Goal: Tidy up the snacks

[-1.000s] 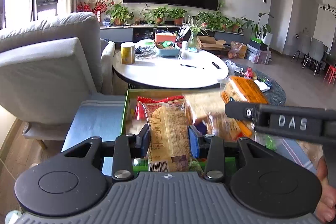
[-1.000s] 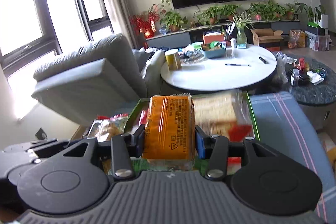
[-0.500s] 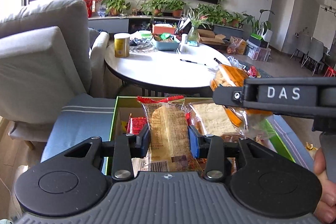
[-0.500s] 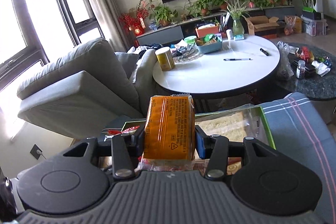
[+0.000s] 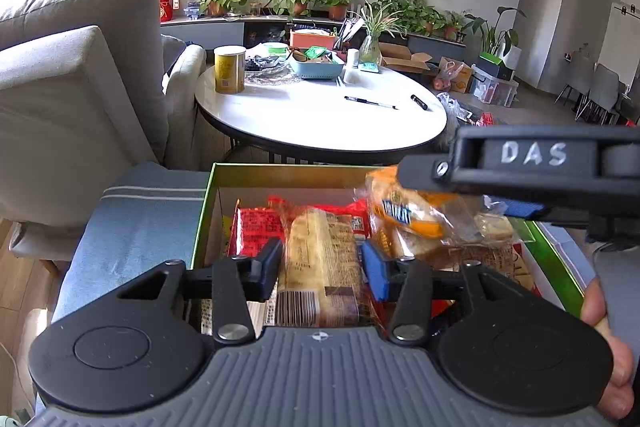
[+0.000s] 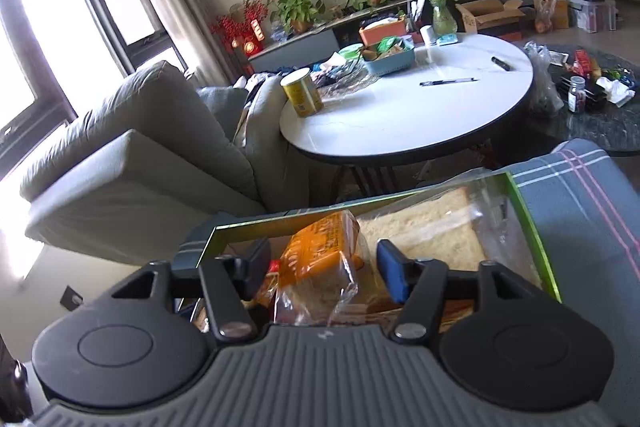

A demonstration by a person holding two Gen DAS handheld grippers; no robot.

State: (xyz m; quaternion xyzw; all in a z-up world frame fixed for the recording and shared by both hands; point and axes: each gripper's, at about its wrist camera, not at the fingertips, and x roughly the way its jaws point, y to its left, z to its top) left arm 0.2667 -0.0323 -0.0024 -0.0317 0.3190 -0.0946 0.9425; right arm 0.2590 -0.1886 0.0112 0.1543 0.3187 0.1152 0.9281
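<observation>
One pastry pack (image 5: 320, 259) lengthwise between claw (image 5: 320, 269) fingers

The left gripper (image 5: 320, 265) hangs over a green box (image 5: 256, 173) that is full of snacks. Its jaws have just been opening, and a tan snack packet (image 5: 320, 259) stands between the fingers (image 5: 269, 265) with small gaps at both sides. Red packets (image 5: 256, 229) lie behind it in the box. From the right side comes the right gripper (image 5: 520, 171), above an orange bread bag (image 5: 408, 217) that is over the box. A hand (image 5: 612, 359) shows at the right edge. Behind the box stands a white round desk (image 5: 320, 115) with a yellow can (image 5: 229, 69) and a pen (image 5: 370, 101).
</observation>
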